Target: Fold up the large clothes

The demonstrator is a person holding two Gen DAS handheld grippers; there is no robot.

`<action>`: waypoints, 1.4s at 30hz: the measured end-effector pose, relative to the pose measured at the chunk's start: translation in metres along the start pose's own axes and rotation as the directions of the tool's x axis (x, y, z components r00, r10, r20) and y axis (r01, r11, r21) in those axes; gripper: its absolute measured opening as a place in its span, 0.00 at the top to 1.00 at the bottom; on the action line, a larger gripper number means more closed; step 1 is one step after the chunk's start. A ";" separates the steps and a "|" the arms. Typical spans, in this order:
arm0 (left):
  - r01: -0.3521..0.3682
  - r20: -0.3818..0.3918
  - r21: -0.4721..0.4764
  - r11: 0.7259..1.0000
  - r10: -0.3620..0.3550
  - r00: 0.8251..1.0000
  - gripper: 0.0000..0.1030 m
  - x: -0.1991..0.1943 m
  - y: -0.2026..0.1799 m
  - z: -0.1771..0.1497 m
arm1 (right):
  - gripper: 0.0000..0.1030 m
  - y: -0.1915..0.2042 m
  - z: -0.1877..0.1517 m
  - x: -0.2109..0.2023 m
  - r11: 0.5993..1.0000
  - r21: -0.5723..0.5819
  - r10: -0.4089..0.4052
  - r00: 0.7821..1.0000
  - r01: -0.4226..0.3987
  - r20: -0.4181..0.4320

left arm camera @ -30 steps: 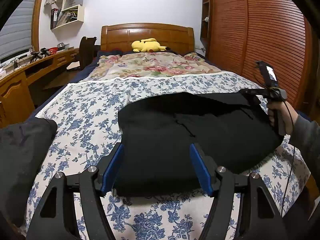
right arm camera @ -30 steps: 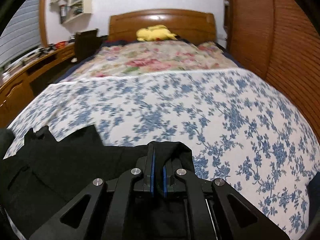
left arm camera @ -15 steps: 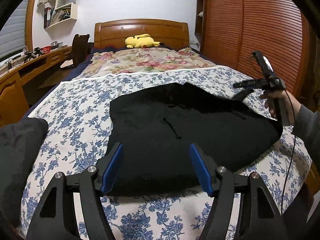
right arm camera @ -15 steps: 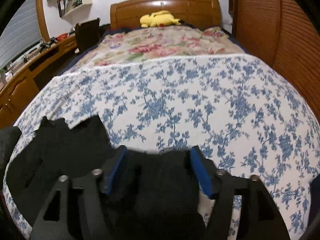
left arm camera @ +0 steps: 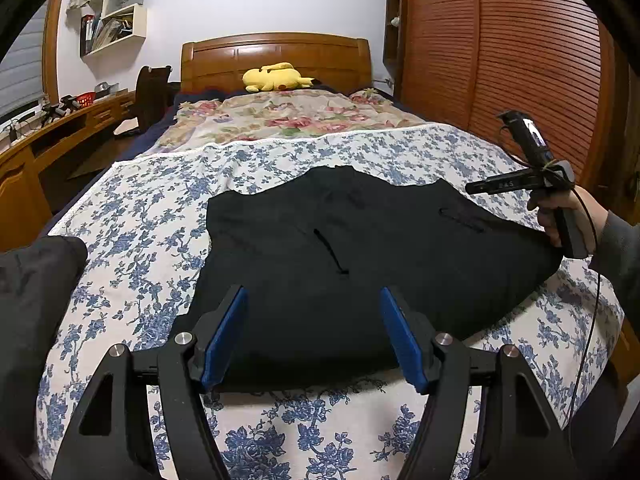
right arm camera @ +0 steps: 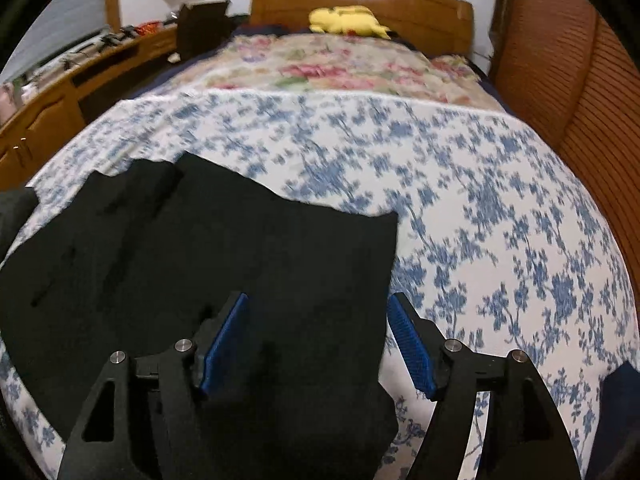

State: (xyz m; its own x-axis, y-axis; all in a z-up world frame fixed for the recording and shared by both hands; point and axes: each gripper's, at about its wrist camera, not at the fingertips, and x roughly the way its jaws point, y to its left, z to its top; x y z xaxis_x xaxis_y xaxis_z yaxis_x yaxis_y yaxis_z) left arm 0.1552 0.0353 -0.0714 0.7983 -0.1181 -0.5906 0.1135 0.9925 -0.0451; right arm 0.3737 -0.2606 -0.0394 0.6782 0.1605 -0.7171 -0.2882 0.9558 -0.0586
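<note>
While both hand-held grippers [left arm camera: 312,334] [right arm camera: 316,340] gape wide w/ nothing gripped, black garment [left arm camera: 360,256] lies folded flat.

One black garment [left arm camera: 360,264] lies spread on the one bed [left arm camera: 132,240], and one more dark bundle of cloth [left arm camera: 32,280] sits at the bed's left edge. There is one yellow plush toy [left arm camera: 276,77] by the one headboard [left arm camera: 276,54]. Two grippers show, left gripper [left arm camera: 314,336] and right gripper [right arm camera: 318,340], each with two blue pads. One chair [left arm camera: 152,94] stands at one desk [left arm camera: 60,128].
</note>
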 end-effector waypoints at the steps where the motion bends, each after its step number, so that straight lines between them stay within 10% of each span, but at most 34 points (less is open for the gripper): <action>1: 0.001 -0.002 0.002 1.000 -0.001 1.000 0.33 0.000 -0.001 0.000 | 0.29 -0.002 0.001 0.004 1.000 0.012 -0.005 1.000 0.005 -0.010; 24: 0.027 -0.010 0.014 1.000 -0.026 1.000 0.33 0.007 -0.016 -0.002 | 0.33 0.038 -0.102 -0.096 0.994 -0.060 0.101 0.989 -0.096 0.103; 29: 0.026 -0.014 0.007 1.000 -0.026 1.000 0.33 0.006 -0.017 -0.002 | 0.50 0.027 -0.124 -0.091 0.997 -0.022 0.081 0.994 -0.079 0.077; 42: 0.016 -0.036 0.013 1.000 -0.015 0.999 0.33 0.019 -0.023 -0.004 | 0.51 0.032 -0.141 -0.061 0.995 0.026 0.094 0.995 -0.095 0.022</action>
State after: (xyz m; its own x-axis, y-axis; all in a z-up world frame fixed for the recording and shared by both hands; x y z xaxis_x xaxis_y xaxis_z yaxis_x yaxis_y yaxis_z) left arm 0.1652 0.0106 -0.0850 0.7748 -0.1323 -0.6182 0.1339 0.9900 -0.0440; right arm 0.2276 -0.2747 -0.0958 0.6630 0.2553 -0.7038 -0.3334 0.9424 0.0278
